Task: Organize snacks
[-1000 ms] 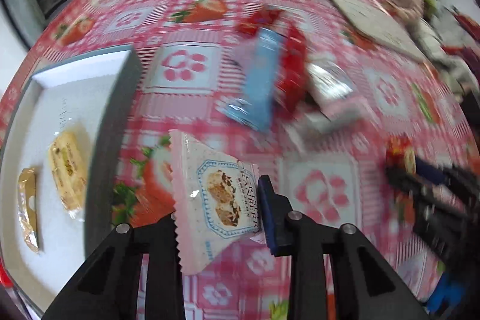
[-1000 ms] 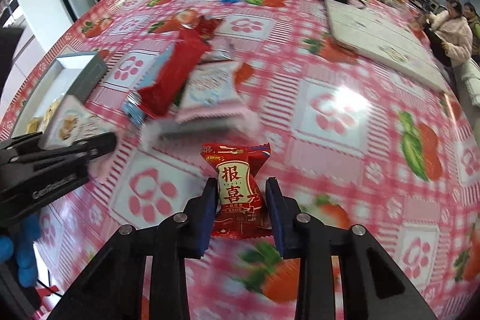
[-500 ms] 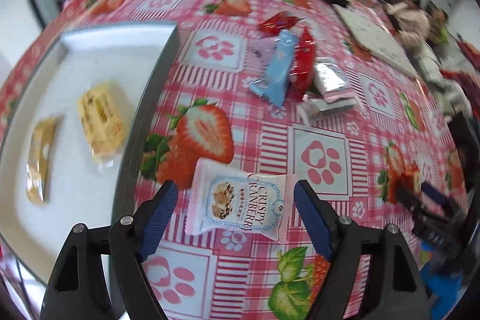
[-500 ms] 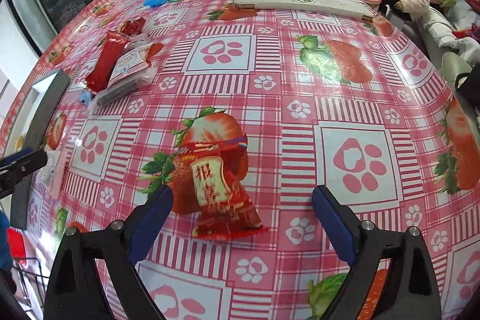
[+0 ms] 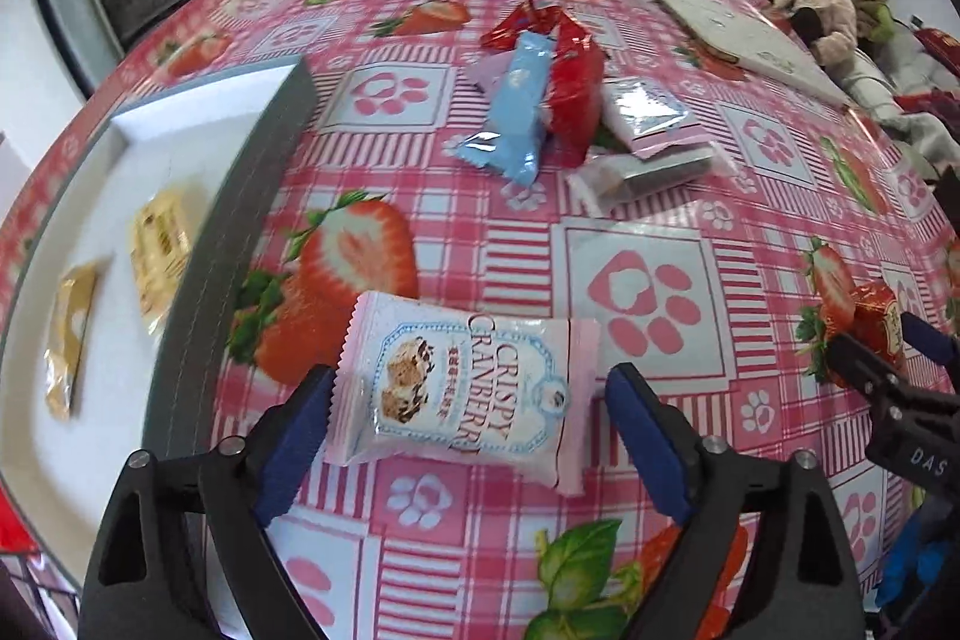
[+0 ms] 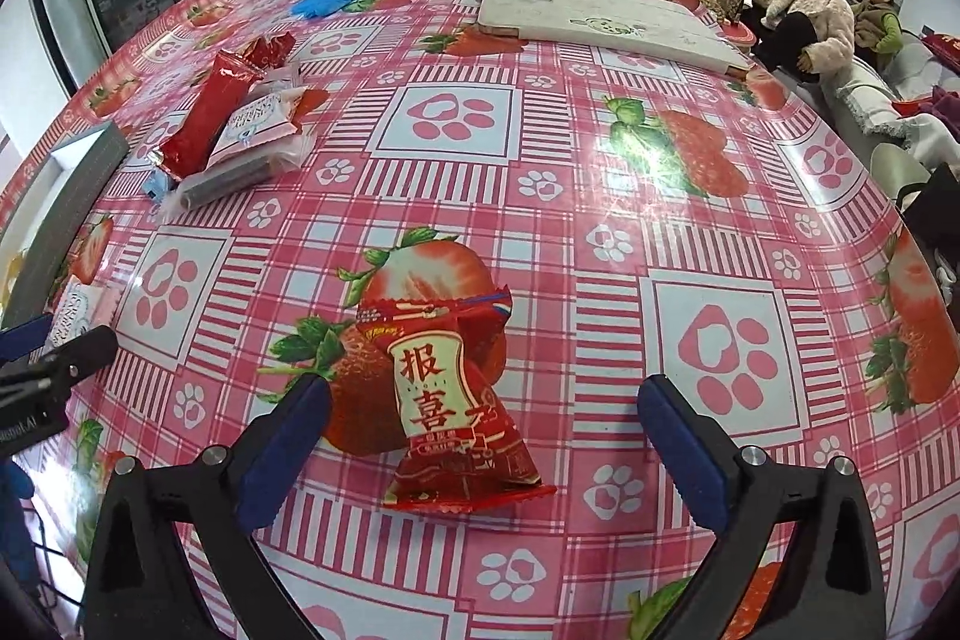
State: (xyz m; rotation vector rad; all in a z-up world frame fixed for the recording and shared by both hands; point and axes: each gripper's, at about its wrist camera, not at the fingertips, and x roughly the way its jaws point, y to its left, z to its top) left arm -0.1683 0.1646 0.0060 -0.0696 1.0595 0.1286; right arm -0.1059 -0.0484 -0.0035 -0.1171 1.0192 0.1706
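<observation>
Strawberry-print tablecloth (image 5: 630, 274) now bears both snacks — cranberry packet (image 5: 462, 388) freed between the opening left gripper (image 5: 468, 424), red candy (image 6: 456, 400) between the opening right gripper (image 6: 483, 439); sorting beside the tray (image 5: 228, 232), not inside.

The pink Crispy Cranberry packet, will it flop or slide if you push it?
The pink Crispy Cranberry packet looks puffed and glossy, so it would probably slide easily on the shiny tablecloth. Its thin crimped ends would likely bend, while the middle stays firmer. It lies flat, so rolling seems unlikely.
</observation>
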